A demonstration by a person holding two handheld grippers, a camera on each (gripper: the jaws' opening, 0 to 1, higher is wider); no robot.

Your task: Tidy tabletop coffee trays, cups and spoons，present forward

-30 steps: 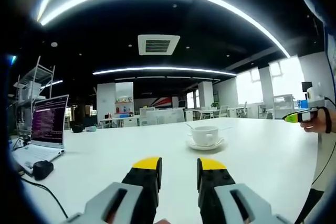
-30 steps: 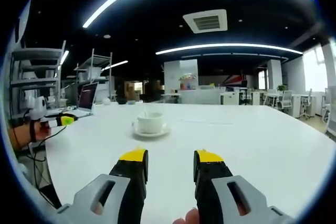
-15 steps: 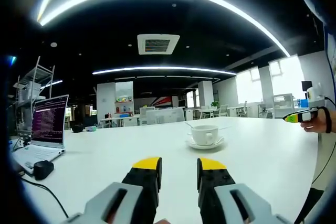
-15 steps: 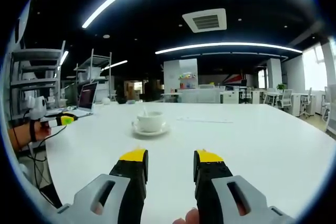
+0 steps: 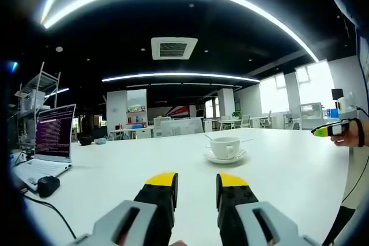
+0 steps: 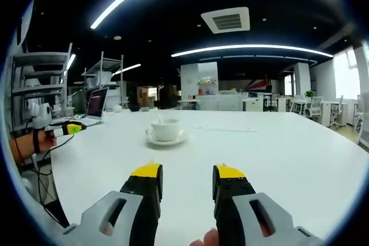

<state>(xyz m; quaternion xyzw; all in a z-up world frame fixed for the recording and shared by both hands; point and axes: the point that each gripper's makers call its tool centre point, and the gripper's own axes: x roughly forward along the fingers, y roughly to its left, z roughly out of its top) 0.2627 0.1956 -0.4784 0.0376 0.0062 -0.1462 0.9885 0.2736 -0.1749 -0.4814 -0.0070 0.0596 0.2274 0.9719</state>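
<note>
A broad white table (image 5: 288, 177) with a smooth, matte top runs out ahead in both views, set in a large open-plan office with a dark ceiling, long curved light strips and a square ceiling vent (image 5: 173, 48). Bright windows stand on the far right, with desks and chairs in the distance. In the left gripper view an open laptop (image 5: 51, 142) with a lit purple screen sits at the table's left edge, a dark mouse (image 5: 47, 185) beside it on a black cable. Metal shelving (image 6: 37, 84) rises on the left of the right gripper view.

A white cup (image 5: 225, 147) of glossy ceramic stands upright on a round white saucer (image 5: 226, 158), well out on the table ahead of both grippers; a thin spoon (image 5: 208, 137) leans out of the cup, its handle slanting up to the left.

The left gripper (image 5: 196, 180) has black jaws with yellow tips and grey housings, held apart by a narrow gap with nothing between them, above the table. The right gripper (image 6: 187, 171) looks the same: a narrow empty gap, clear of the cup. Each gripper also appears small at the other view's edge, held in a hand (image 5: 349, 136)
</note>
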